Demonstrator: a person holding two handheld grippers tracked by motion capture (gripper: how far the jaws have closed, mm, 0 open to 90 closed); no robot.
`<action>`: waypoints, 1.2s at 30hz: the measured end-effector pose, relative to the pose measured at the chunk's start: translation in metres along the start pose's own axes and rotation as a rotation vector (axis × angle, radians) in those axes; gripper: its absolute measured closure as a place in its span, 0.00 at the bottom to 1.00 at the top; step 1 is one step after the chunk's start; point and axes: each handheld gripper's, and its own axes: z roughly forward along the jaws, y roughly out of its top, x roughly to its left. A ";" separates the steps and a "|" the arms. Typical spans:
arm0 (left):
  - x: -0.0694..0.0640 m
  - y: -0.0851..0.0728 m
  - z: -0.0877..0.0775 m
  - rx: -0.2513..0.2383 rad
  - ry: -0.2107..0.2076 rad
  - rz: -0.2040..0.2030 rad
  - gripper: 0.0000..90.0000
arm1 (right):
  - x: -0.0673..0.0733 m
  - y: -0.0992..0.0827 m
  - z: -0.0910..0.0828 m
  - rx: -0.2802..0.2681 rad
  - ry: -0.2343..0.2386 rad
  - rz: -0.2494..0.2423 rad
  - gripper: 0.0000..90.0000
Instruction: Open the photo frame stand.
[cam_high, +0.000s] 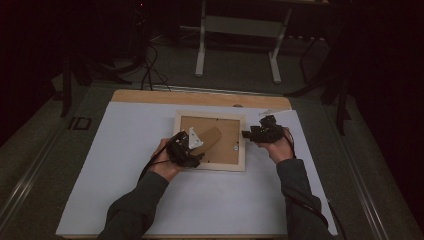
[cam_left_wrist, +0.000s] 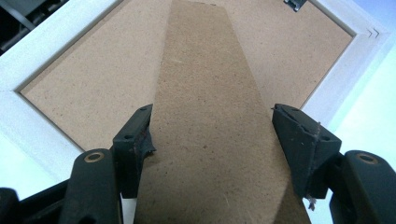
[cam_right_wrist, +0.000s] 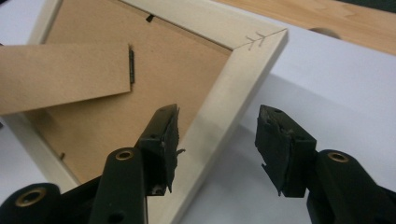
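A pale wooden picture frame lies face down on the white board, its brown backing facing up. The brown fold-out stand is hinged to the backing and raised off it. My left gripper sits at the frame's lower left. In the left gripper view its jaws press on the two side edges of the stand. My right gripper is at the frame's right side. Its jaws stand open astride the frame's rail, with a gap on both sides.
The white board covers a wooden tabletop, with bare board on all sides of the frame. A small metal clip holds the backing near the far corner. Beyond the table, a pale metal leg frame stands on the dark floor.
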 end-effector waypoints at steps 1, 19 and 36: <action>-0.001 0.000 0.000 -0.005 0.005 0.002 0.40 | 0.000 0.001 0.001 -0.001 0.007 0.002 0.54; -0.015 -0.005 -0.009 -0.070 0.078 0.089 0.40 | -0.004 0.009 0.014 0.041 0.057 0.039 0.45; -0.015 -0.011 -0.014 -0.145 0.054 0.136 0.39 | -0.014 0.003 0.007 0.016 0.206 0.097 0.57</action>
